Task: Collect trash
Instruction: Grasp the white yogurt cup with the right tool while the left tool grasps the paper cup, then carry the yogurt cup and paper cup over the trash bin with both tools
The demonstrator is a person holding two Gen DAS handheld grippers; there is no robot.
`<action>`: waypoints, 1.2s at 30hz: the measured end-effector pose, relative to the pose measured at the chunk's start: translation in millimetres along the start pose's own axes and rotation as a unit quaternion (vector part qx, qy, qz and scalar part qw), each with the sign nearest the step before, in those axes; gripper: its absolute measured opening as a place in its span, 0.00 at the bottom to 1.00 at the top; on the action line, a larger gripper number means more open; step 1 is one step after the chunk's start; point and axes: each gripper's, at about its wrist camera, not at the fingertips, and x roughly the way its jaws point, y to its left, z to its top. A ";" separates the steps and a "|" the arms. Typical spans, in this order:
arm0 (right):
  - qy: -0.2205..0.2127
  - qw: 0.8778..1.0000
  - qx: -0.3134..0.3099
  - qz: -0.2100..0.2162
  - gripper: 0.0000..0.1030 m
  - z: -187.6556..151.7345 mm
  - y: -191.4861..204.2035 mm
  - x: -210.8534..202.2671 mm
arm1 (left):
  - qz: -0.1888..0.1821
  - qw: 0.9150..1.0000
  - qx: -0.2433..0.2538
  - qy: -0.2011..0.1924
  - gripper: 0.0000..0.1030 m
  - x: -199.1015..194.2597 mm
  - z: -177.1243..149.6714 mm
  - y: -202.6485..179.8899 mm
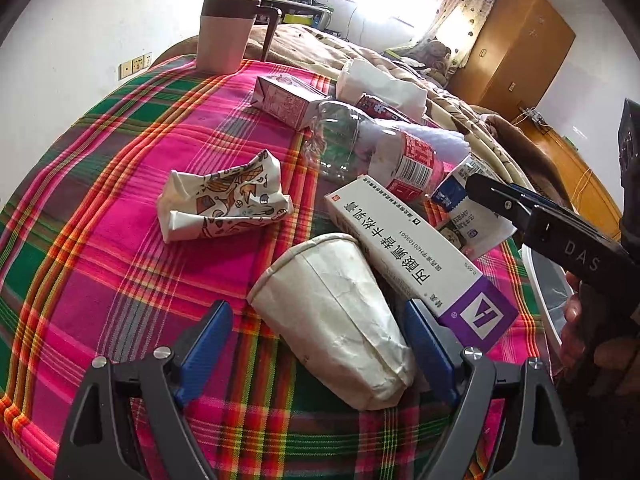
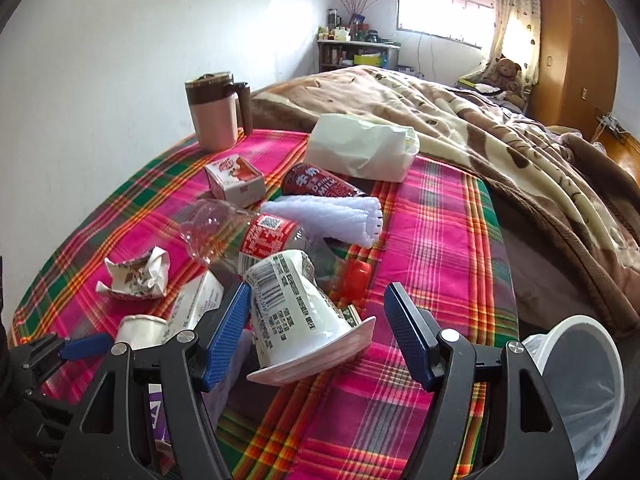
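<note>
Trash lies on a plaid cloth (image 1: 100, 208). My left gripper (image 1: 320, 320) is open around a crushed white paper cup (image 1: 336, 312) lying on its side between the blue pads. A white and purple medicine box (image 1: 412, 252) lies beside it. My right gripper (image 2: 318, 304) is open around a tipped white yogurt cup (image 2: 304, 316); it also shows in the left wrist view (image 1: 496, 196). A crumpled printed wrapper (image 1: 224, 196), a clear plastic bottle (image 1: 360, 144) with a red label and a small pink carton (image 1: 284, 100) lie further back.
A white bin with a liner (image 2: 576, 384) stands at the cloth's right edge. A pink and brown mug (image 1: 224, 32) stands at the far left. A white paper bag (image 2: 360, 148), a folded white towel (image 2: 332, 216) and a red cap (image 2: 356, 280) lie nearby. A brown blanket (image 2: 480, 128) covers the bed.
</note>
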 end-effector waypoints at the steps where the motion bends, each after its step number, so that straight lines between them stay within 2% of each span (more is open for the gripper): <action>1: 0.001 1.000 -0.001 0.000 0.69 -0.1 -0.2 1.0 | 0.003 1.000 0.000 0.001 0.85 1.1 0.0 -0.9; 9: 0.008 1.000 -0.004 -0.006 0.67 -5.4 -4.1 0.9 | 0.029 0.999 0.020 0.000 0.85 3.0 -4.2 -11.2; 15: 0.008 1.000 0.001 -0.012 0.55 -11.3 -7.8 -0.9 | 0.036 0.999 0.022 -0.003 0.84 2.9 -4.4 -13.0; 18: 0.005 1.000 0.012 -0.008 0.54 -15.7 -12.0 -3.4 | 0.028 0.999 0.018 -0.007 0.74 0.1 -5.5 -13.8; 23: -0.006 0.999 0.031 -0.010 0.54 -21.9 -18.5 -8.6 | 0.022 1.000 0.015 -0.010 0.67 0.2 -5.5 -14.5; 31: -0.024 0.997 0.075 -0.003 0.54 -35.5 -29.1 -20.1 | 0.008 1.000 0.013 -0.027 0.48 -7.5 -5.2 -14.9; 36: -0.041 0.995 0.087 -0.003 0.54 -40.3 -31.6 -30.7 | 0.014 0.999 0.017 -0.042 0.46 -15.6 -2.1 -14.3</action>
